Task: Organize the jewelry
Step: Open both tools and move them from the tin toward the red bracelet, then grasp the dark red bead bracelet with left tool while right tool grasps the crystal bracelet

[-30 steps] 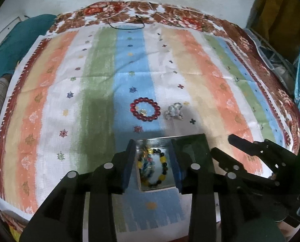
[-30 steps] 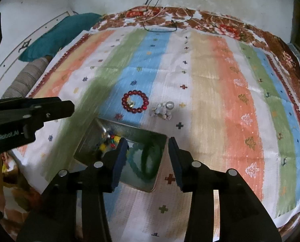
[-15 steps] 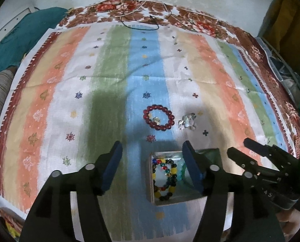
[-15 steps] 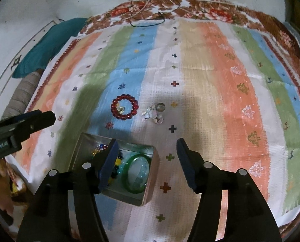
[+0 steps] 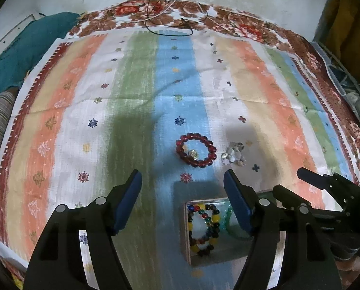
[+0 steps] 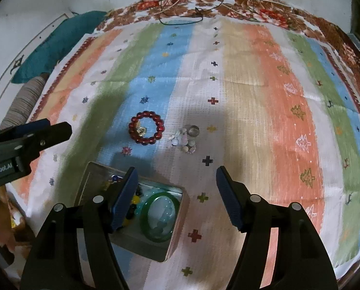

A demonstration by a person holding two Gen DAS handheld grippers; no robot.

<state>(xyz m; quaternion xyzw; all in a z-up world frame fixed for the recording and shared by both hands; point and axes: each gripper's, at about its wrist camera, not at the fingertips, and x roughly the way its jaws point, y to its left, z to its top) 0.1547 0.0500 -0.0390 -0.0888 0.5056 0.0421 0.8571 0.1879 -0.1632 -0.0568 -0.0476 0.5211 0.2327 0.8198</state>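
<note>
Since 1 s ago both your grippers have pulled back and up from the metal box [image 6: 177, 229], and the jaws have gone from near-closed to wide spread. Left gripper [image 5: 182, 199] and right gripper [image 6: 176, 194] hold nothing now.

The box sits on the striped cloth [image 5: 136, 84], w/ a multicolour bead bracelet [image 5: 204, 229] and a green bangle [image 6: 159, 220] already inside.

Still out: the red bead bracelet [image 5: 195, 149], just beyond the box's far side on the blue stripe, w/ a small clear charm inside its ring. The pale shell/bead cluster [image 6: 186, 139] lies just beside that bracelet, on the side away from the box's left edge.

The red one is a flat ring, so no long axis to line up; approach from above. It's roughly straight ahead of your left jaws, and ahead-left of the right jaws. Left looks nearer for it, right for the cluster, imo. The cluster is loose bits, so it may scatter.
</note>
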